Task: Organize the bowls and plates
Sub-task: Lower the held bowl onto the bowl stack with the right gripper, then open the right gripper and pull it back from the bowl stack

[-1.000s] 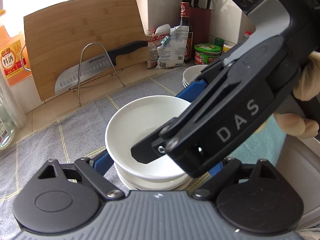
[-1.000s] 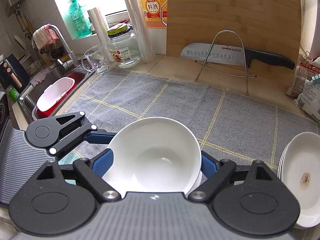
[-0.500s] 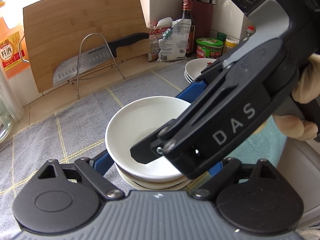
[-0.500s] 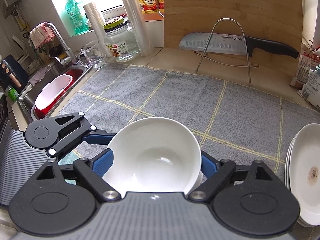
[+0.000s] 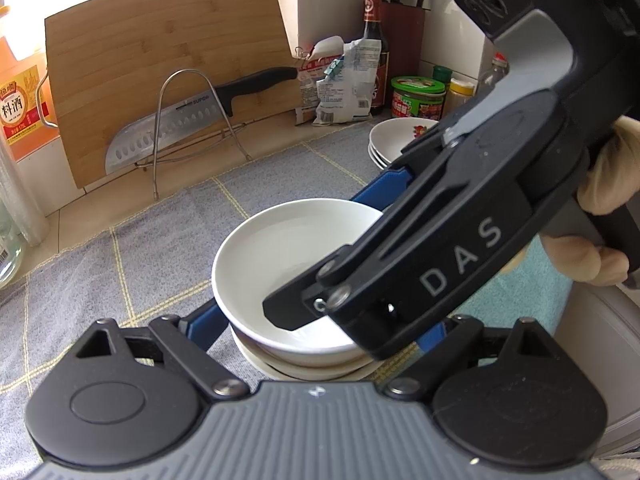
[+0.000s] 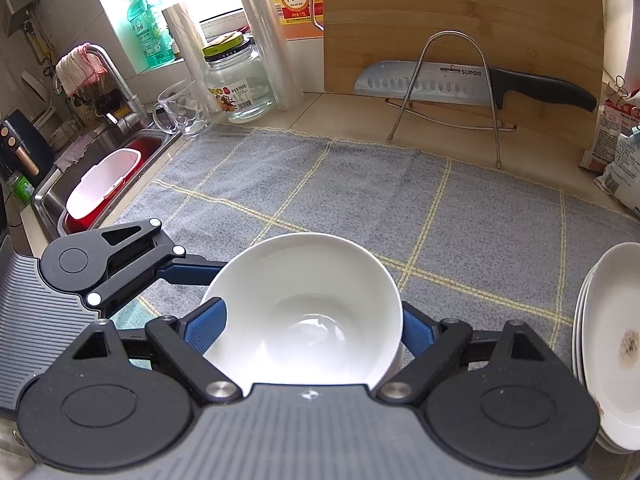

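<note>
A stack of white bowls [image 5: 288,240] sits on the grey checked cloth [image 6: 360,184] near the counter's front. My left gripper [image 5: 320,330] has its blue pads against the sides of the stack. My right gripper [image 5: 340,248] reaches in from the right, held by a gloved hand [image 5: 608,176]. In the right wrist view the top bowl [image 6: 304,300] fills the space between the right gripper's [image 6: 310,328] pads, which press on its rim. The left gripper's finger [image 6: 192,273] comes in from the left to the same bowl. A stack of white plates [image 6: 612,340] lies to the right.
A bamboo cutting board [image 6: 460,20] leans on the back wall, with a knife [image 6: 460,82] on a wire stand before it. A sink [image 6: 100,184] with a red basin lies left. A glass mug [image 6: 180,112], a jar [image 6: 236,80], bottles and food packets [image 5: 340,80] line the back.
Both views have shifted slightly, with the background sliding a little and more of the plate stack showing. The bowls stay between both grippers' pads.
</note>
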The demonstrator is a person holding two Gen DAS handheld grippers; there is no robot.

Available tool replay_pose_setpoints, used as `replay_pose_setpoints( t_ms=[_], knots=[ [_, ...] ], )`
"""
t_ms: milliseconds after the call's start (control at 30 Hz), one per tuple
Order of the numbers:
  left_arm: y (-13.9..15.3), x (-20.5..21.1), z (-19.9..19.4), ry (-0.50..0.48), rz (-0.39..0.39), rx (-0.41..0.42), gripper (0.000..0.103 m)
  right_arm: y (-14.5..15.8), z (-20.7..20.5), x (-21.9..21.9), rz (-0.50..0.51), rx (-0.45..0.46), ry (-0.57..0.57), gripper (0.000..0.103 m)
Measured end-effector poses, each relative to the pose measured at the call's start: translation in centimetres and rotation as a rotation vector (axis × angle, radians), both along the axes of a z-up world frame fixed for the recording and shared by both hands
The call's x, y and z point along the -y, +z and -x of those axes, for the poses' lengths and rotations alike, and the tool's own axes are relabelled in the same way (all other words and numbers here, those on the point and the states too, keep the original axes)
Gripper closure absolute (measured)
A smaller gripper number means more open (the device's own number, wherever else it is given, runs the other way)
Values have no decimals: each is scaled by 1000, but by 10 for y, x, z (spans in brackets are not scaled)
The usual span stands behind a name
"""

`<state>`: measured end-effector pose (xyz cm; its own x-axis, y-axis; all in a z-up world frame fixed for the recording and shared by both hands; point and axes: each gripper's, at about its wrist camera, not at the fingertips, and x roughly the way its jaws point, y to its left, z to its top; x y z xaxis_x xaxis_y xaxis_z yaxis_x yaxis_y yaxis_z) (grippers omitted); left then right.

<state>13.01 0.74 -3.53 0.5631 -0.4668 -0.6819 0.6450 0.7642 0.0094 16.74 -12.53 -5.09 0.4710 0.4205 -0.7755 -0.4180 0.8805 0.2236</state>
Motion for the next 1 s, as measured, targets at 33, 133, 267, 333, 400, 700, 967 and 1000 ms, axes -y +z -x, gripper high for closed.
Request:
replay_pose_setpoints(
  t_ms=[33, 133, 267, 333, 400, 700, 967, 1000],
  knots=[
    [0, 0, 0, 0, 0, 1, 10, 0, 0, 0, -1, 2, 0, 10],
    [-1, 0, -1, -1, 0, 1, 9, -1, 1, 1, -5, 8, -3, 10],
    [-1, -1, -1, 2, 2, -2, 9, -3, 2, 2, -13, 6, -9, 7],
    [-1, -2, 1, 2, -1, 10, 8, -3, 3, 3, -12, 4, -11, 3],
    [1, -3, 4, -3, -7, 25, 7, -3, 4, 3, -6, 9, -17, 2],
    [0, -26, 11, 2, 20, -14, 5, -3, 15, 16, -11, 44, -84, 0],
    [-6, -36, 15, -10, 17, -34, 5, -19, 41, 20, -1, 103, -164, 0],
    [-6, -36, 15, -14, 14, -34, 5, -21, 43, 20, 1, 106, -167, 0]
  ],
)
